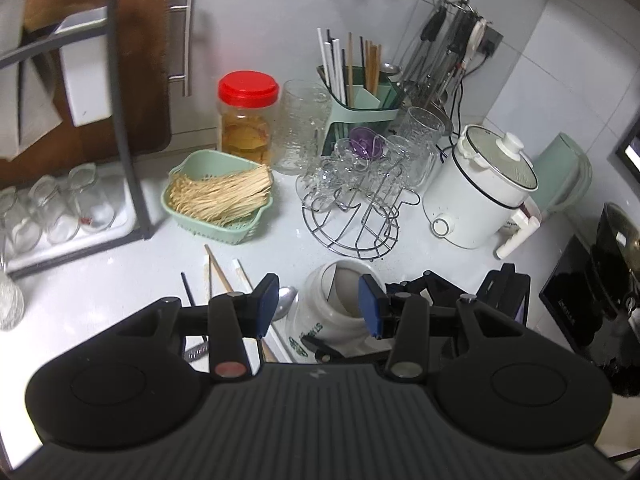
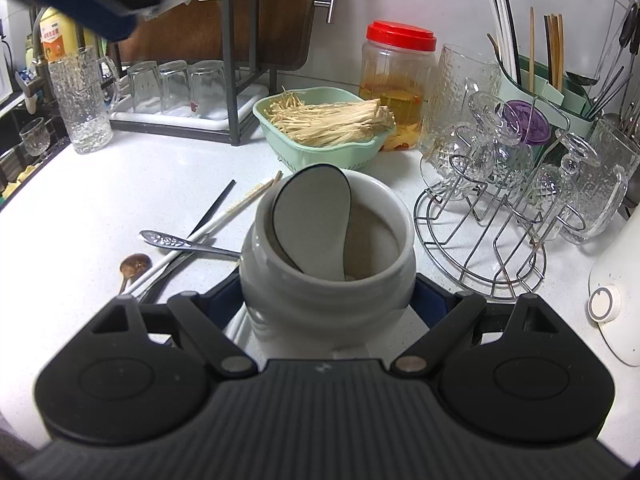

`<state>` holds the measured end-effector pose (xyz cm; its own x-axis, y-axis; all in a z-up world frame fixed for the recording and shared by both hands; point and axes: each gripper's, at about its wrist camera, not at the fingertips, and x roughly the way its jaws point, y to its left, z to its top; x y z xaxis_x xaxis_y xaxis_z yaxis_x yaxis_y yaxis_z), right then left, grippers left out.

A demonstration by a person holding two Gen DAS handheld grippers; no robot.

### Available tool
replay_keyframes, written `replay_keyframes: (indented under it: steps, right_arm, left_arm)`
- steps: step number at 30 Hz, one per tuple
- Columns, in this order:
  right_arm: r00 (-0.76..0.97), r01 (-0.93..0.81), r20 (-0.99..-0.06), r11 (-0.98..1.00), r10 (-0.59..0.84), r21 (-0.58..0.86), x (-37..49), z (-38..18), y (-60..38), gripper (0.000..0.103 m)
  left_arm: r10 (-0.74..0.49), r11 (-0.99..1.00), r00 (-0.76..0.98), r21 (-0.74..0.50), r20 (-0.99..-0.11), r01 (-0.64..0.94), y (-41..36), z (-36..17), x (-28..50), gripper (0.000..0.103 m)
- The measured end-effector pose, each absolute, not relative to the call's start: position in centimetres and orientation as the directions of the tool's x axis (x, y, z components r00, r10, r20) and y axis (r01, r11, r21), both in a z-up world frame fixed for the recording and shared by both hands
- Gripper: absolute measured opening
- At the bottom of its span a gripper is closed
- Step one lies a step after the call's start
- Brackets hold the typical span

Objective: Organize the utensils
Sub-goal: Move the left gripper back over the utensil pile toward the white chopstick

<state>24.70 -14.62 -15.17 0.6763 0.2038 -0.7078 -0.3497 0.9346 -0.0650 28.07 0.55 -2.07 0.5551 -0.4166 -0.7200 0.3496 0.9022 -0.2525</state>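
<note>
White countertop [image 2: 120, 184] crowded; loose chopsticks [image 2: 224, 216] lying flat.

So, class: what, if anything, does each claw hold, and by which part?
The right claw grips the white ceramic jar by its lower body, one finger on each side. The left claw is open above the counter and holds nothing.

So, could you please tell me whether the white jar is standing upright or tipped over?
Upright: the white jar stands on the counter, mouth up, a white spoon leaning inside, the right tool closed around its body.
</note>
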Motion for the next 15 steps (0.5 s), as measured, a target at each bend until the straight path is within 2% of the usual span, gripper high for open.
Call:
replay_keyframes:
  steps: [9,15]
  right_arm:
    - [0.671,-0.331,-0.718,0.941,0.185,-0.067,24.8,-15.1,-15.2,0.091]
    - [0.664,-0.322,-0.727,0.945,0.177,-0.064,24.9,-15.0,-16.0,0.091]
  left_arm:
    - [-0.409,0.909,0.545,-0.272,-0.732,0.317,2.1,-4.1,26.7,0.050]
    - [-0.400,0.910,0.508,-0.265,-0.763,0.319,2.9,-6.7,26.7,0.054]
